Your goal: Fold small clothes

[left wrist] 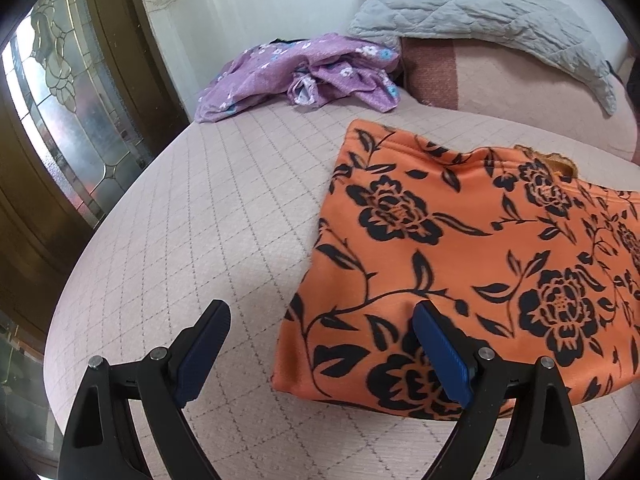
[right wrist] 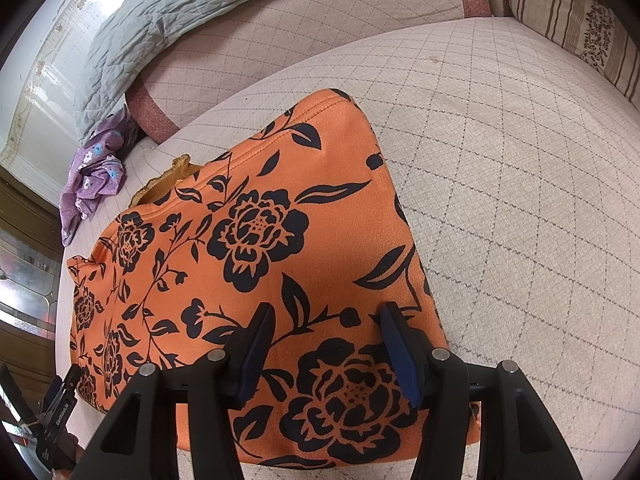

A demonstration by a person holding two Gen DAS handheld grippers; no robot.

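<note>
A purple floral garment (left wrist: 304, 74) is seen crumpled at the far left of the bed (left wrist: 192, 216), beside a grey quilted pillow (left wrist: 480, 12). The left gripper (left wrist: 320, 344) is held open over the near-left corner of the folded orange floral garment (left wrist: 460, 248). The right gripper (right wrist: 326, 354) is held open above its near-right part, nothing gripped.

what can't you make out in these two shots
- Orange floral garment: its right part is cut off by the left wrist frame edge.
- Its near edge: hidden behind the right tongs in the right wrist view.
- Purple floral garment: crumpled, shape unreadable; small in the right wrist view.
</note>
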